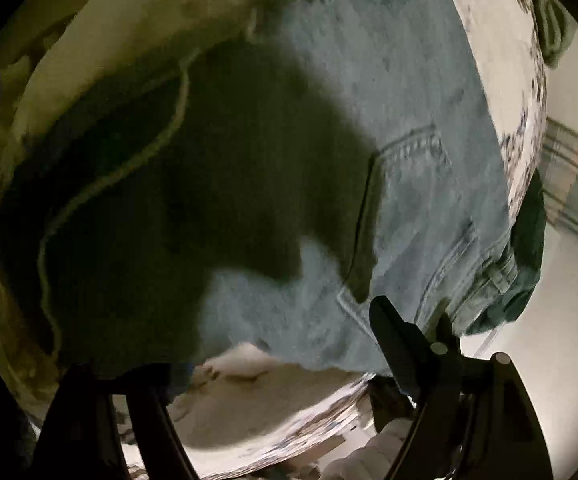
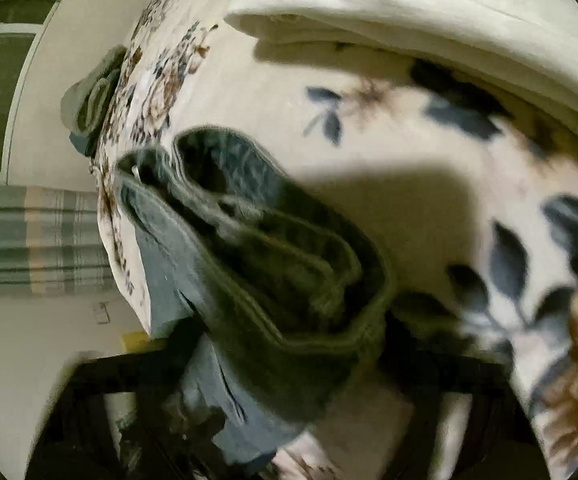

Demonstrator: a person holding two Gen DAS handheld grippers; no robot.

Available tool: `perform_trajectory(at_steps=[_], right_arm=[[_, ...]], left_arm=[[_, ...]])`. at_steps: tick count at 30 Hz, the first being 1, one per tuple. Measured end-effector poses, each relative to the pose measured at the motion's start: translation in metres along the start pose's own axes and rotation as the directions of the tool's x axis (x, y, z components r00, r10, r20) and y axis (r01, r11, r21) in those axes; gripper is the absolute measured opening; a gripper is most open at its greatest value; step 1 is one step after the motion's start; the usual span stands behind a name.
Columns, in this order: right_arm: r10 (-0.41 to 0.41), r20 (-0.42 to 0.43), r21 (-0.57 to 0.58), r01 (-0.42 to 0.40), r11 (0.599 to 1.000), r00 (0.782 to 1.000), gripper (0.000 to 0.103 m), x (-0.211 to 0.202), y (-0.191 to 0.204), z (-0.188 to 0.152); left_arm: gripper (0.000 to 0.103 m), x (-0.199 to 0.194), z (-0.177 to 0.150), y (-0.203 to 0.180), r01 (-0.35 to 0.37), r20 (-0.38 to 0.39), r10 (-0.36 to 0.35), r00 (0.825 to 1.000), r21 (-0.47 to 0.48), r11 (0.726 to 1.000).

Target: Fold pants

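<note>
Light blue jeans (image 1: 389, 128) lie spread on a floral bedspread (image 1: 501, 60), back pocket up, much of them in shadow. My left gripper (image 1: 265, 364) sits at their near edge with its fingers (image 1: 401, 332) wide apart; the left finger is dark against the cloth. In the right wrist view the jeans' waistband (image 2: 289, 264) is bunched and lifted off the floral bedspread (image 2: 409, 128), hanging over my right gripper (image 2: 273, 392). Its fingers are blurred and mostly covered by denim, so the grip is hidden.
A cream folded blanket (image 2: 409, 4) lies at the far side of the bed. A grey-green cloth (image 2: 93, 100) hangs at the bed's edge. Past the edge are a pale floor (image 2: 17, 360) and a striped rug (image 2: 29, 236).
</note>
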State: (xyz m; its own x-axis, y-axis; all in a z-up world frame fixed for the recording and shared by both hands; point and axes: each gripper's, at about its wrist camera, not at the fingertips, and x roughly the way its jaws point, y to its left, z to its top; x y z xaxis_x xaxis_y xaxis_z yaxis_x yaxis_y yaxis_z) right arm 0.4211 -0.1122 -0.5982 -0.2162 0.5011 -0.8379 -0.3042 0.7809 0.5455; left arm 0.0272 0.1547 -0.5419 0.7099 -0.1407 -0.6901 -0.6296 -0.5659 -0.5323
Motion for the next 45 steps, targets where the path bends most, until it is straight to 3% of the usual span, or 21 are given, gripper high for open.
perform_trajectory(at_steps=[4,7,11,15,17,18,19,22,25,29,31,33,36,42,43,44,45], right_arm=[[0.034,0.028,0.027,-0.035,0.999,0.999,0.065,0.001,0.0,0.002],[0.058,0.001,0.045,-0.058,0.997,0.998,0.066,0.009,-0.006,0.001],[0.072,-0.037,0.032,-0.071,0.997,0.997,0.072,0.021,0.002,-0.001],[0.07,-0.047,0.02,-0.069,0.997,0.996,0.075,0.033,0.014,0.0],[0.067,-0.035,0.016,-0.067,0.998,0.997,0.071,0.035,0.016,0.0],[0.067,-0.023,0.023,-0.066,0.998,0.998,0.06,0.035,0.016,-0.002],[0.069,-0.016,0.03,-0.069,0.997,0.997,0.048,0.032,0.015,-0.003],[0.099,0.026,0.082,-0.101,0.992,0.995,0.026,0.017,0.005,-0.016],[0.115,0.042,0.097,-0.118,0.988,0.993,0.024,0.006,0.005,-0.033],[0.132,0.035,0.132,-0.135,0.982,0.991,0.024,0.003,0.001,-0.06],[0.129,0.019,0.159,-0.13,0.979,0.991,0.035,0.007,-0.008,-0.067],[0.134,0.004,0.204,-0.132,0.97,0.991,0.051,0.013,-0.018,-0.067],[0.156,-0.008,0.201,-0.151,0.968,0.988,0.056,0.021,-0.027,-0.067],[0.157,-0.016,0.128,-0.154,0.98,0.987,0.061,0.03,-0.019,-0.062],[0.154,-0.009,0.125,-0.152,0.981,0.988,0.061,0.032,-0.017,-0.062],[0.15,0.005,0.124,-0.149,0.981,0.989,0.06,0.032,-0.015,-0.06],[0.143,0.021,0.131,-0.144,0.981,0.99,0.05,0.031,-0.014,-0.06]], left_arm=[[0.078,0.0,0.004,0.006,0.006,0.009,-0.005,1.0,-0.032,0.999],[0.075,0.0,0.013,0.015,0.019,0.015,-0.018,1.0,-0.097,0.995],[0.054,-0.007,0.009,0.015,0.013,0.027,-0.01,1.0,-0.124,0.992],[0.029,-0.016,0.015,0.008,0.017,0.051,-0.014,0.999,-0.062,0.998],[0.025,-0.023,0.02,0.002,0.019,0.064,-0.018,0.998,-0.015,1.0],[0.024,-0.025,0.021,0.0,0.023,0.066,-0.023,0.998,-0.002,1.0],[0.023,-0.03,0.023,-0.003,0.028,0.068,-0.031,0.997,0.038,0.999],[0.022,-0.042,0.024,-0.009,0.034,0.059,-0.042,0.997,0.134,0.99],[0.022,-0.054,0.026,-0.006,0.024,0.048,-0.033,0.998,0.192,0.981],[0.024,-0.056,0.03,-0.001,-0.016,0.039,0.005,0.999,0.285,0.958],[0.025,-0.049,0.034,0.007,-0.011,0.027,0.004,1.0,0.28,0.96],[0.033,-0.041,0.03,0.007,0.005,0.016,-0.01,1.0,0.257,0.966],[0.048,-0.041,0.025,0.023,0.039,0.039,-0.049,0.998,0.221,0.974],[0.047,-0.035,0.023,0.01,0.02,0.131,-0.045,0.99,0.183,0.983],[0.043,-0.035,0.018,0.006,0.017,0.148,-0.046,0.988,0.192,0.981],[0.031,-0.038,0.016,0.004,0.016,0.164,-0.05,0.985,0.202,0.979],[0.027,-0.041,0.014,-0.004,0.012,0.18,-0.055,0.982,0.231,0.973]])
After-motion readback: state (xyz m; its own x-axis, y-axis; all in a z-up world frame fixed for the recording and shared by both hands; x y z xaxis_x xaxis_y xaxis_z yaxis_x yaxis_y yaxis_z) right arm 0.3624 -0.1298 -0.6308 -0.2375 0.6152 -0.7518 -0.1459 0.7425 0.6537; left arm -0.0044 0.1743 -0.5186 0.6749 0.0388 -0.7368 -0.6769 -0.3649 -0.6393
